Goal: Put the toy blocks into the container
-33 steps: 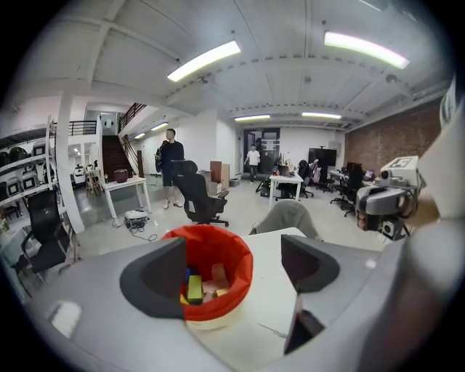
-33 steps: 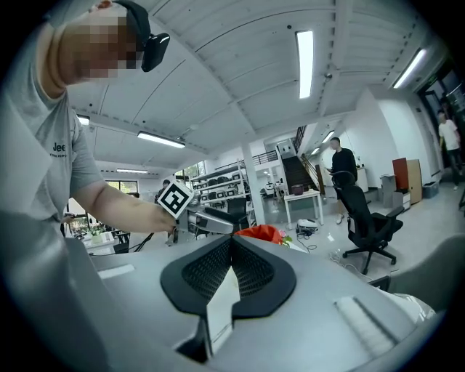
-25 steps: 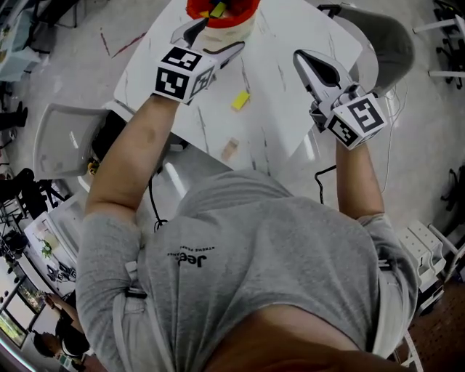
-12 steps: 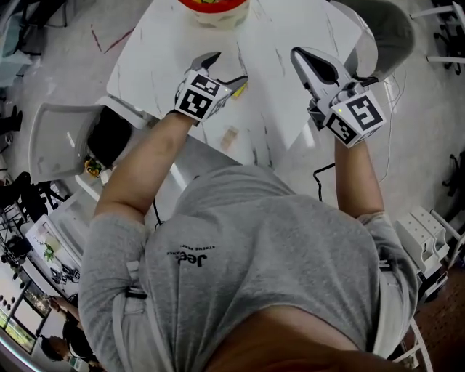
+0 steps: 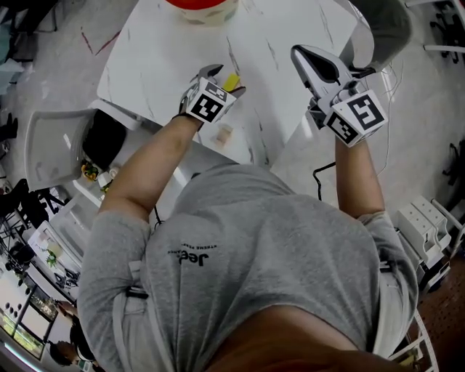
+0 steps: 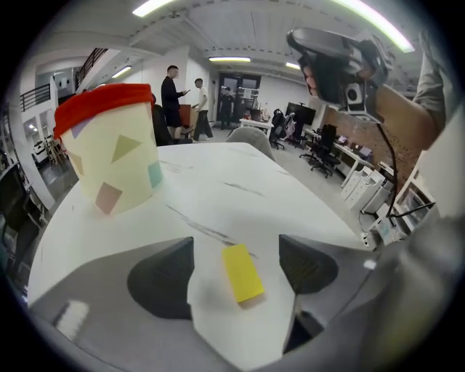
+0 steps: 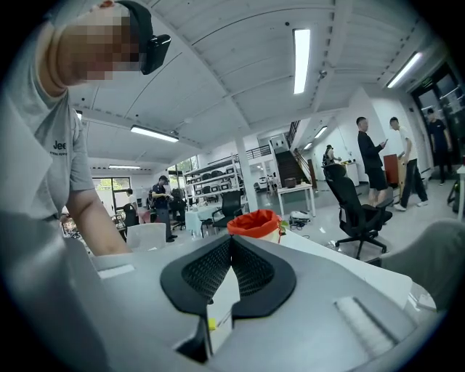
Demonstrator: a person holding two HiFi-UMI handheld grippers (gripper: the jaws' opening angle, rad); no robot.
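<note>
Left gripper view, lower centre: shows the left gripper (image 6: 236, 270) spread wide, straddling a yellow block (image 6: 242, 272) lying flat on the white marbled table (image 6: 240, 192), touching neither pad. Grips nothing yet. Puts the red-rimmed container (image 6: 112, 156) at upper left, well apart from the block.

Right gripper view: shows the right gripper (image 7: 231, 269) pressed together on nothing, held up off the table.

Could go wrong on closing: might catch the block off-centre and spin it, given its slight skew to the pads; might skid it along the slick top; might pinch too shallow and drop it short of the rim.

Counts a tan block (image 5: 223, 134) too, near the table's edge in the head view.

Beyond: open office, strip lights (image 6: 378, 22), desk chairs (image 6: 320, 138), people (image 6: 173, 94) standing far back.
</note>
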